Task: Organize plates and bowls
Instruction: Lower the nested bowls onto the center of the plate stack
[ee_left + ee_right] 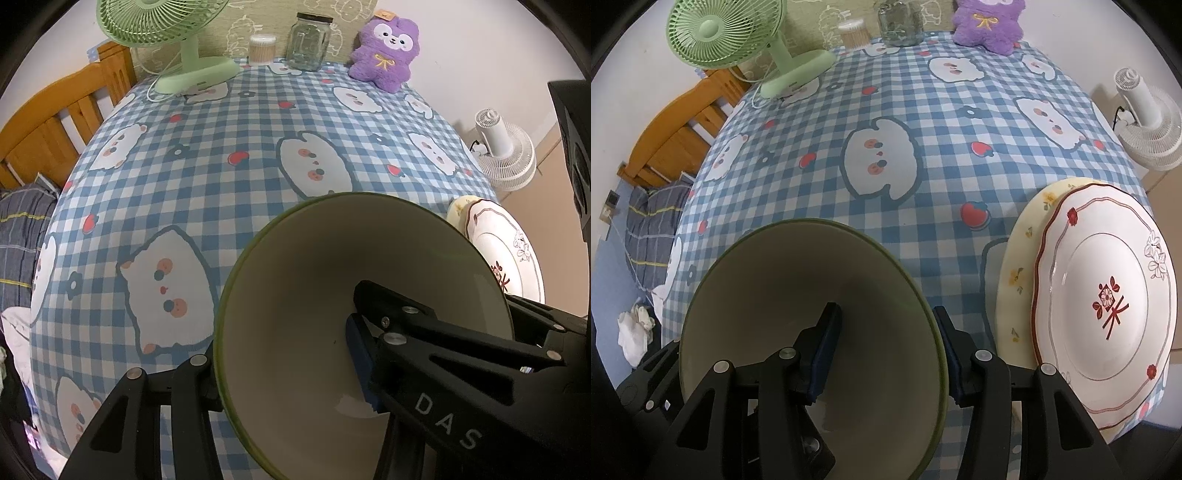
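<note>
A green-rimmed bowl (295, 295) with a cream inside sits near the front of the checked tablecloth (221, 166). My left gripper (280, 347) straddles its left wall, one finger outside the rim and the blue pad inside, and looks shut on it. My right gripper (886, 315) straddles the right wall of the same bowl (798, 280) the same way, pad inside and finger outside. To the right, a white plate with red flowers (1108, 295) lies on a cream plate with yellow flowers (1015, 277). Both plates, the white plate (509, 251) and the cream plate (456, 212), show at the left wrist view's right edge.
Along the table's back edge stand a green desk fan (177, 44), a cotton-swab tub (262, 50), a glass jar (308, 42) and a purple plush toy (386, 51). A white fan (1148, 122) stands beyond the right edge. A wooden bed frame (55, 118) lies to the left.
</note>
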`<state>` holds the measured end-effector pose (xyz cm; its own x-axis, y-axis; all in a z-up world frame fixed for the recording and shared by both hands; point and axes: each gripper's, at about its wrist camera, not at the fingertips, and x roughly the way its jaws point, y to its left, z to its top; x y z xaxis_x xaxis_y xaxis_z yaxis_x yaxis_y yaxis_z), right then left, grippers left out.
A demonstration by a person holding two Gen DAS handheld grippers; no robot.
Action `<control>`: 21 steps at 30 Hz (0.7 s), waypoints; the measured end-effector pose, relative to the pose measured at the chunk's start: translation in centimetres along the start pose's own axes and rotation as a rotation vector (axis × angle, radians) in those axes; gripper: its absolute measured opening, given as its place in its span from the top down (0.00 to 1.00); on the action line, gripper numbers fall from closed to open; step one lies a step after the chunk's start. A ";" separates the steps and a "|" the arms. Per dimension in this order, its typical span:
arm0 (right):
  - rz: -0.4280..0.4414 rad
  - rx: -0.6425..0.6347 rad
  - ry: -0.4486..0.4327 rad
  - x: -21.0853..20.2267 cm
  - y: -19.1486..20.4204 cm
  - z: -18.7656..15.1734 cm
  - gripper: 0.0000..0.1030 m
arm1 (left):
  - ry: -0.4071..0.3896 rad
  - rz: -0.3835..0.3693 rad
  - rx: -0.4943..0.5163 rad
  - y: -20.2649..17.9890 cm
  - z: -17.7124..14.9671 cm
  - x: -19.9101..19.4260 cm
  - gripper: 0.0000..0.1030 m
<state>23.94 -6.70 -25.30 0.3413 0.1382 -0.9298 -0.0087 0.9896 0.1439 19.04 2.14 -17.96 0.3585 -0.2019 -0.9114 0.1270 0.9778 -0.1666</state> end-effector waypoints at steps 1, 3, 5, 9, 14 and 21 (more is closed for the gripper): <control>-0.002 0.002 0.000 0.0 0.0 0.0 0.48 | 0.000 0.001 0.001 -0.1 0.0 0.0 0.48; -0.008 0.011 0.000 -0.1 0.0 -0.1 0.48 | 0.002 0.003 -0.001 -0.1 0.0 0.0 0.48; -0.012 0.018 0.000 -0.1 0.0 -0.1 0.48 | 0.007 0.007 -0.004 -0.1 0.1 0.0 0.49; -0.016 0.030 -0.002 -0.6 -0.2 -0.1 0.48 | 0.008 0.010 0.000 -0.7 0.2 -0.2 0.49; -0.023 0.028 -0.023 -1.7 0.0 0.2 0.48 | -0.008 0.008 -0.009 -0.9 0.7 -1.1 0.49; -0.022 0.023 -0.059 -4.0 0.7 0.8 0.48 | -0.042 0.015 -0.016 -1.2 1.5 -3.2 0.49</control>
<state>23.30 -6.64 -21.21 0.3962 0.1128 -0.9112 0.0207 0.9911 0.1316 19.08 1.50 -14.26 0.3989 -0.1889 -0.8973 0.1068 0.9815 -0.1591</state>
